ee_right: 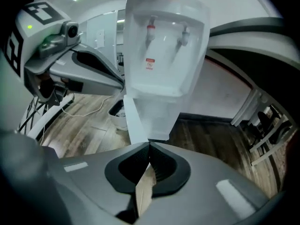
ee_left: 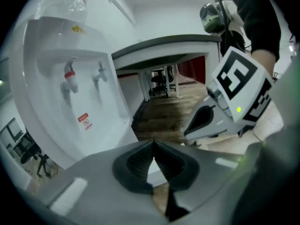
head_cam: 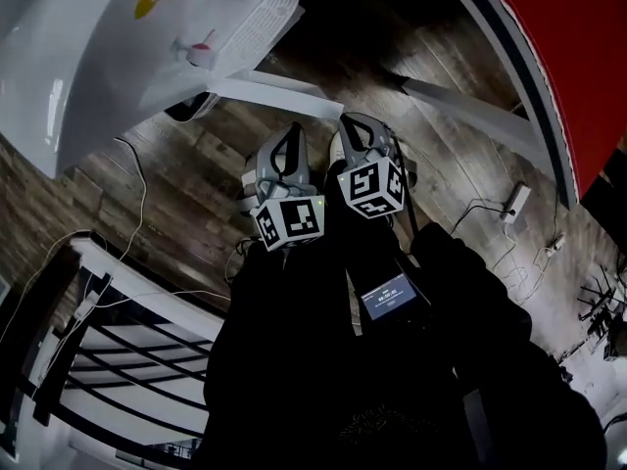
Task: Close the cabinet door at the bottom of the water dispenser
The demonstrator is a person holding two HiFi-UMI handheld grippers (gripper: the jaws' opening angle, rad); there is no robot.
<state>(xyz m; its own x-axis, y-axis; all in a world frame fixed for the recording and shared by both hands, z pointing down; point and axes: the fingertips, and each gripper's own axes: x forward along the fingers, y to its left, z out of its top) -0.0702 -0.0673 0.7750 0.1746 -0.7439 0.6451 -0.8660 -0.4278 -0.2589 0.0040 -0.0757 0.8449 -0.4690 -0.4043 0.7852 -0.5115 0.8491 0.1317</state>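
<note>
A white water dispenser (head_cam: pixel 108 37) with a red tap and a white tap stands at the upper left of the head view. Its bottom cabinet door (head_cam: pixel 284 91) is swung out over the wooden floor. In the right gripper view the door (ee_right: pixel 132 121) shows edge-on below the dispenser body (ee_right: pixel 161 55). My left gripper (head_cam: pixel 287 137) and right gripper (head_cam: pixel 361 125) are held side by side a short way in front of the door, apart from it. Both are shut with nothing between the jaws. The left gripper view shows the dispenser (ee_left: pixel 79 93) at the left and the right gripper (ee_left: pixel 220 111) beside it.
A small bin (ee_right: pixel 117 114) sits beside the dispenser's base. White cables (head_cam: pixel 137 194) and a power strip (head_cam: pixel 514 202) lie on the floor. A table with white legs (ee_left: pixel 168 50) stands to the right, with a red panel (head_cam: pixel 573 47) beyond. A white-framed rack (head_cam: pixel 118 351) is at the lower left.
</note>
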